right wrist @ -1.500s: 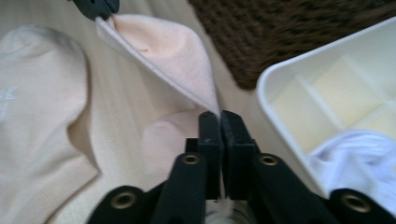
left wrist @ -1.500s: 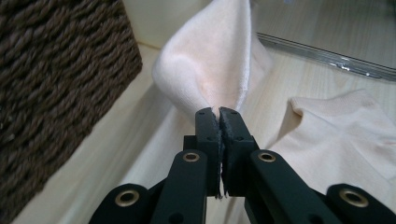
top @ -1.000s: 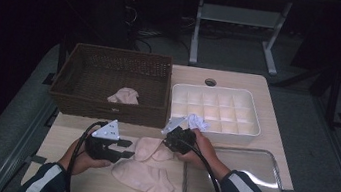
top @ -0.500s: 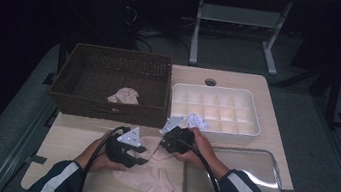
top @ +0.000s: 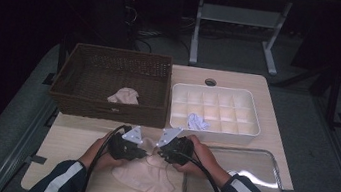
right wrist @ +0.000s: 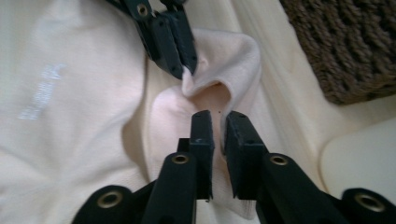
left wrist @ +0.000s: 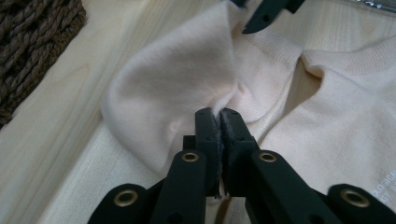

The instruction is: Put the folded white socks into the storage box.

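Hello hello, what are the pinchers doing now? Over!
Left gripper just closed, pinching the pink cloth. Right gripper slightly open over a fold. Nothing in the way.

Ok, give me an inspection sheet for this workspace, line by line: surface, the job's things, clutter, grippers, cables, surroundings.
Surface: light wooden table, bare at its near left.
Job's things: pale pink garment lying flat at the near edge, bunched up where the grippers meet.
Clutter: wicker basket with a pink cloth in it; white divided tray with a white bundle in one cell; metal tray at near right.
Grippers: left gripper just closed, pinching a fold of the garment; right gripper jaws slightly apart, just been opening, at the fabric's edge.
Cables: black cable trailing from the right gripper over the forearm.
Surroundings: dark room, metal stand behind the table.
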Motion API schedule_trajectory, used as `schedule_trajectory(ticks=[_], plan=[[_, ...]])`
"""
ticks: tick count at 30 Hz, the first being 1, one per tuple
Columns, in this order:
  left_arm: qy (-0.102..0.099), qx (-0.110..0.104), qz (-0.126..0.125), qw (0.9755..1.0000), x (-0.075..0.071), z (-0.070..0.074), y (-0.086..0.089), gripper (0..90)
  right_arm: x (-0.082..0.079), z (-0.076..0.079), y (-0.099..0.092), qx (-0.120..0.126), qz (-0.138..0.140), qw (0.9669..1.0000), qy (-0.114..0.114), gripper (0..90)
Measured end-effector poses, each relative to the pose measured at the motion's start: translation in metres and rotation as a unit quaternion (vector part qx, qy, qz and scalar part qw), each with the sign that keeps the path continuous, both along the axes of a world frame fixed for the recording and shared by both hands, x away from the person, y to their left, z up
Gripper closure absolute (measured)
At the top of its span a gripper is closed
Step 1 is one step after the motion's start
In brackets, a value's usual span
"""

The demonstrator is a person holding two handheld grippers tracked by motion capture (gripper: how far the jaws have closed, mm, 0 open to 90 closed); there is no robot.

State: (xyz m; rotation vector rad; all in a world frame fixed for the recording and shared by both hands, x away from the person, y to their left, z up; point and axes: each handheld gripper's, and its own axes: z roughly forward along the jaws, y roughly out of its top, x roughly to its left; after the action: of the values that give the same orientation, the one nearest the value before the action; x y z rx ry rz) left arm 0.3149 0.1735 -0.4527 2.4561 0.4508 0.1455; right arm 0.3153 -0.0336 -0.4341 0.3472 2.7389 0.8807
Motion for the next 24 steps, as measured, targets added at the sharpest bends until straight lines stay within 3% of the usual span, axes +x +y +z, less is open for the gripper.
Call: schedule_trajectory(ticks=[2,3,6,9,11,13,15,17,19,20,22,24], plan=[[-0.002,-0.016,0.000,0.9999,-0.001,0.006,0.003,87.4,0.003,0.002,-0.002,-0.004,-0.024,0.9996,-0.017,68.1],[-0.004,-0.023,0.000,0.9997,-0.001,0.010,0.005,87.4,0.006,0.005,-0.006,0.010,-0.035,0.9993,-0.010,65.8],[-0.012,-0.047,0.010,0.9988,-0.003,0.022,0.011,87.4,0.009,0.013,-0.016,0.026,-0.047,0.9984,-0.017,67.1],[-0.020,-0.060,0.021,0.9977,-0.002,0.030,0.016,87.2,0.007,0.020,-0.020,0.041,-0.042,0.9980,-0.023,80.7],[-0.026,-0.059,0.028,0.9976,-0.001,0.032,0.018,87.1,0.002,0.024,-0.019,0.048,-0.033,0.9980,-0.023,87.0],[-0.026,-0.061,0.036,0.9971,0.002,0.032,0.018,87.0,-0.002,0.028,-0.018,0.055,-0.019,0.9979,-0.026,89.4],[-0.029,-0.058,0.043,0.9970,0.004,0.031,0.018,86.9,-0.007,0.029,-0.014,0.070,-0.014,0.9974,-0.011,89.5],[-0.031,-0.059,0.046,0.9967,0.007,0.031,0.016,86.8,-0.010,0.023,-0.006,0.063,-0.004,0.9980,0.001,86.2],[-0.035,-0.058,0.048,0.9965,0.010,0.031,0.016,86.9,-0.010,0.011,0.002,0.045,0.002,0.9990,-0.001,81.1],[-0.035,-0.058,0.048,0.9965,0.010,0.031,0.016,86.9,-0.010,0.011,0.002,0.045,0.002,0.9990,-0.001,81.1],[-0.043,-0.052,0.056,0.9961,0.013,0.032,0.016,86.9,-0.004,-0.009,0.013,0.031,0.002,0.9994,0.013,81.5],[-0.045,-0.054,0.064,0.9954,0.016,0.032,0.019,87.0,-0.001,-0.017,0.015,0.020,-0.001,0.9997,0.015,83.4]])
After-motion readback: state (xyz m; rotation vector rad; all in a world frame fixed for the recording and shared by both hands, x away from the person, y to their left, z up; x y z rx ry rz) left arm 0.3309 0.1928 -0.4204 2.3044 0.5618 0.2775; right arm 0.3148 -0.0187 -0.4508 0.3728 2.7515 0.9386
